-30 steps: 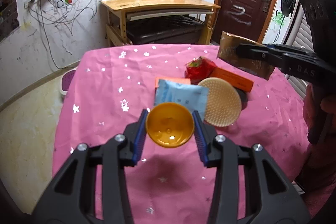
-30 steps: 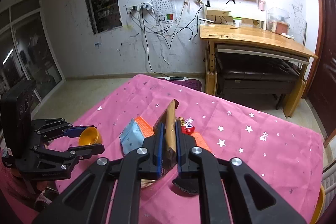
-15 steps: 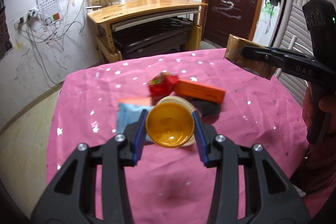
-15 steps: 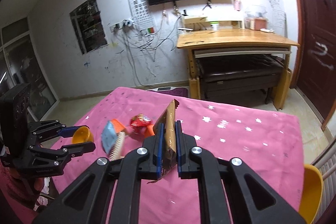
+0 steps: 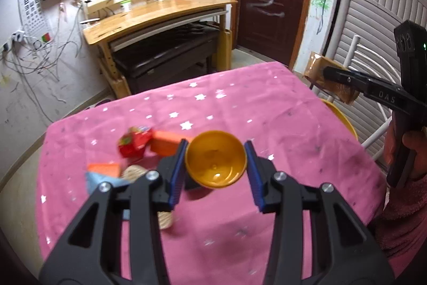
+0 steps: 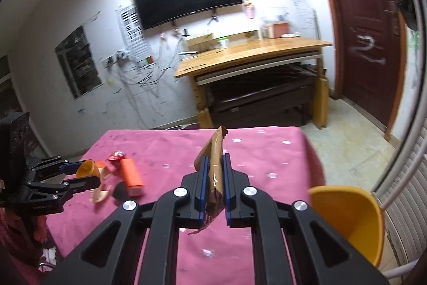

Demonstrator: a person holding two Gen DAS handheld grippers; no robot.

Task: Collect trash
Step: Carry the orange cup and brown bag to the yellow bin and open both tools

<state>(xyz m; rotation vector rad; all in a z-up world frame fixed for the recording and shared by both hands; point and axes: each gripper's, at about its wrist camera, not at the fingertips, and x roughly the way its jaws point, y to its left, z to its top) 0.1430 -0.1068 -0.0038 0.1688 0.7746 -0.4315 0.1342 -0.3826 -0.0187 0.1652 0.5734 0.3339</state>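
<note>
Right gripper (image 6: 214, 178), jaws clamped on the brown wrapper (image 6: 213, 162), has swung right toward the yellow bin (image 6: 349, 221); release appears imminent. Left gripper (image 5: 215, 164) holds an orange cup (image 5: 215, 163) above the pink table (image 5: 280, 108).

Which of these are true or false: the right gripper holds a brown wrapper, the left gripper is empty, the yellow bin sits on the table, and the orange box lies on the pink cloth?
1. The right gripper is shut on a brown wrapper. True.
2. The left gripper is empty. False: it holds an orange bowl.
3. The yellow bin sits on the table. False: it stands beside the table's right edge.
4. The orange box lies on the pink cloth. True.
</note>
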